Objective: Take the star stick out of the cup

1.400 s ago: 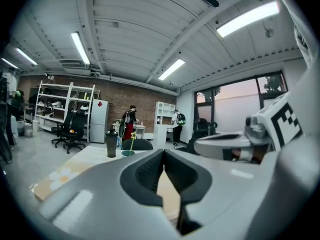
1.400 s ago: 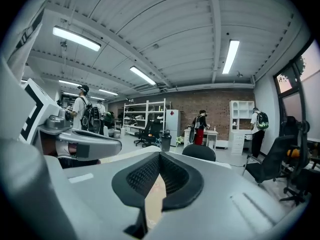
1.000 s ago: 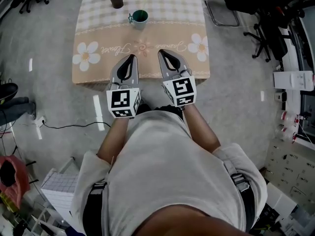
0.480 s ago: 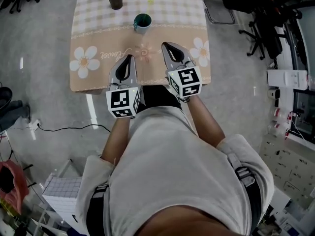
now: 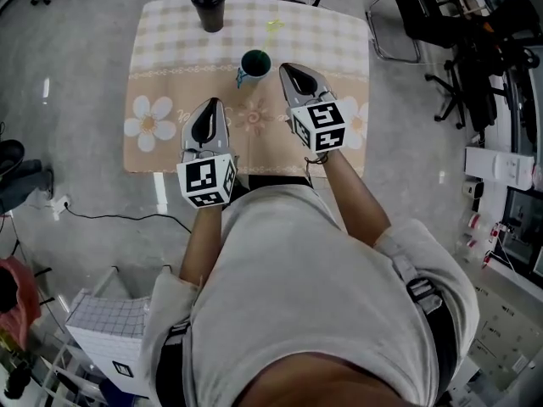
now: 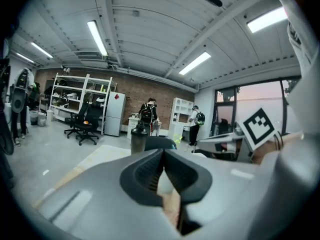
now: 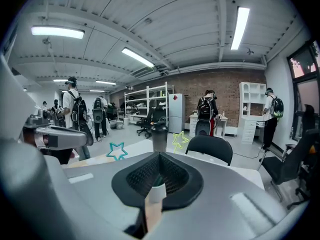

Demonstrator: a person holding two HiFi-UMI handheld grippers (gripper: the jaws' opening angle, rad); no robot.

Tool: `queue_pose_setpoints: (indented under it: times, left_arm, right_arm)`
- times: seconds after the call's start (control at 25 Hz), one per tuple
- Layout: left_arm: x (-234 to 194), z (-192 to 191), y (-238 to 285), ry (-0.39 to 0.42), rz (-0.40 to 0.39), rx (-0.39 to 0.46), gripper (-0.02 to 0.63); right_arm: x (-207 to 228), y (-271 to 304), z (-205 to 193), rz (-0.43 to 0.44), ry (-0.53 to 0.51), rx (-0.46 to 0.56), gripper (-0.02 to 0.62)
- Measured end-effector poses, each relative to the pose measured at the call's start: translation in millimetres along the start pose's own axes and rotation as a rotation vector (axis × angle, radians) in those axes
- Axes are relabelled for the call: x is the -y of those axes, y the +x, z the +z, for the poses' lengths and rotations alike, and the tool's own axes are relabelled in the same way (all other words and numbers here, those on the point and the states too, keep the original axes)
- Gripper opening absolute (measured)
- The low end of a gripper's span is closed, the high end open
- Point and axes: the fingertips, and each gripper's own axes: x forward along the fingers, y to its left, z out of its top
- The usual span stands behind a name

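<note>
The thin blue-green star stick (image 7: 117, 150) is poking up just beside the right gripper's nose. It seems to be leaning out of the small white cup with the green inside (image 5: 254, 64), though from above it is too tiny to be sure. The cup is standing near the middle of the table with the checked and flowery cloth (image 5: 161, 66). The right gripper (image 5: 287, 68) is hanging just beside the cup with its jaws pressed together and nothing in them, so it is not ready to grab. If it goes in closed like that, it may bump the cup and tip it over, because nothing is holding the cup down. The stick is very thin, so a crooked pinch may let it slip out or flick it away. The left gripper (image 5: 211, 107) is closed and empty too, a bit nearer the person, and it is not steadying the cup. A pale yellow-green star stick (image 5: 273, 25) is sitting behind the cup, and it could be picked by mistake. A tall dark drinking bottle with a lid (image 5: 208, 2) is standing at the far edge, well apart. A black chair (image 7: 210, 149) is waiting past the table. Nothing is standing between the right gripper and the cup.
</note>
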Motion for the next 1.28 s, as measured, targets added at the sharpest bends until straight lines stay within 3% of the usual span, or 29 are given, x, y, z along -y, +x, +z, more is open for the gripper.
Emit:
queue_pose_setpoints:
  times: [0.28, 0.44, 0.68, 0.76, 0.84, 0.92, 1.28]
  left_arm:
    - [-15, -19, 20, 0.000, 0.086, -0.077, 0.003]
    - [-20, -25, 19, 0.002, 0.128, -0.106, 0.003]
    - [-25, -29, 13, 0.019, 0.161, -0.127, 0.003]
    - [-23, -29, 10, 0.032, 0.161, -0.128, 0.003]
    - [-23, -29, 9, 0.037, 0.154, -0.124, 0.003]
    - [-25, -29, 9, 0.037, 0.149, -0.120, 0.003]
    - [-21, -16, 13, 0.042, 0.099, -0.075, 0.003]
  right_arm:
    - [25, 51, -12, 0.051, 0.044, -0.038, 0.003]
    - [33, 74, -24, 0.088, 0.111, -0.074, 0.098]
    - [28, 110, -33, 0.147, 0.158, -0.108, 0.129]
    - [27, 116, -33, 0.149, 0.161, -0.108, 0.114]
    - [29, 116, -27, 0.144, 0.168, -0.079, 0.028]
    - [28, 113, -17, 0.147, 0.166, -0.040, 0.008]
    - [34, 74, 37, 0.114, 0.124, 0.083, 0.008]
